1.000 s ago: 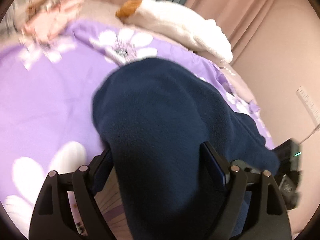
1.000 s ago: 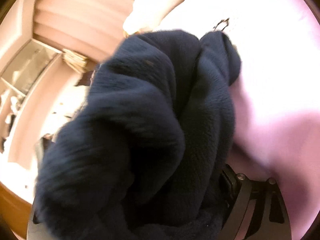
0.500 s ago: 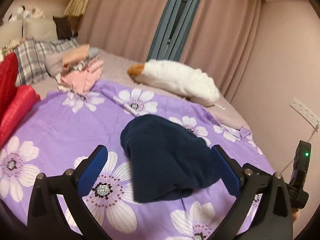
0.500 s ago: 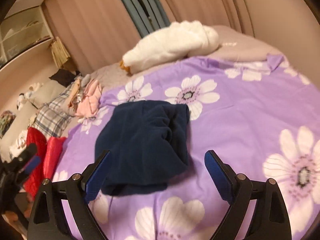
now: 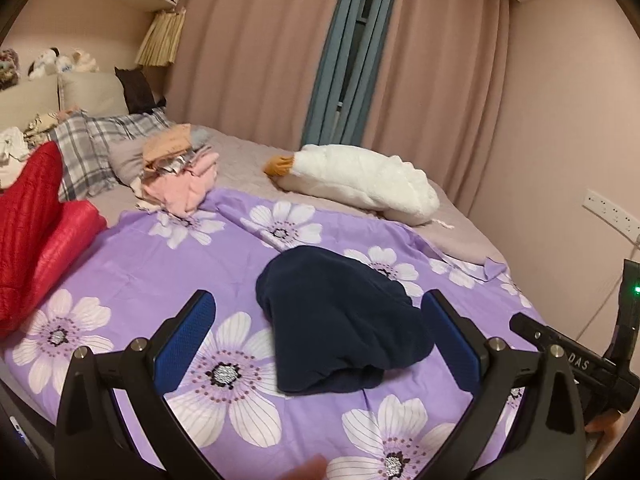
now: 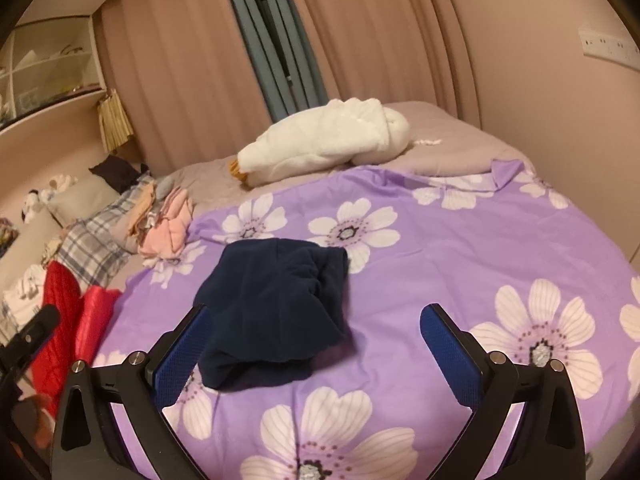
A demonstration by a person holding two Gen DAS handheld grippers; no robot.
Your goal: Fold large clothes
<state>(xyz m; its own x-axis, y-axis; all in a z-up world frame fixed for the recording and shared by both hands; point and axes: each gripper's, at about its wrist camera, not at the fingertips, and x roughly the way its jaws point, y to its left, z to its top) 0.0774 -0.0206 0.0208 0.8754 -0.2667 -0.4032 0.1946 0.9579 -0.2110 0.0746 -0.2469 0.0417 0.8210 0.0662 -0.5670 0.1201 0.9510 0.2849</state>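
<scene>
A navy fleece garment (image 5: pixel 340 320) lies bundled on a purple flowered bedspread (image 5: pixel 140 264). Both grippers hover above, released and grasping nothing. From the left gripper (image 5: pixel 320 340) it sits at twelve o'clock; from the right gripper (image 6: pixel 312 344), eleven o'clock. Its long axis runs near to far, and the left gripper seems nearer

a home bedroom. a bed under a purple sheet printed with white flowers (image 5: pixel 132 264) fills the view. at 12 o'clock hang floor-length dusty-pink curtains (image 5: pixel 256 52); a long white plush goose (image 5: pixel 360 182) lies below them. at 10 o'clock sit a grey plaid pillow (image 5: pixel 90 142), a pile of pink folded clothes (image 5: pixel 180 178) and small stuffed toys on the headboard ledge (image 5: pixel 60 60).
</scene>
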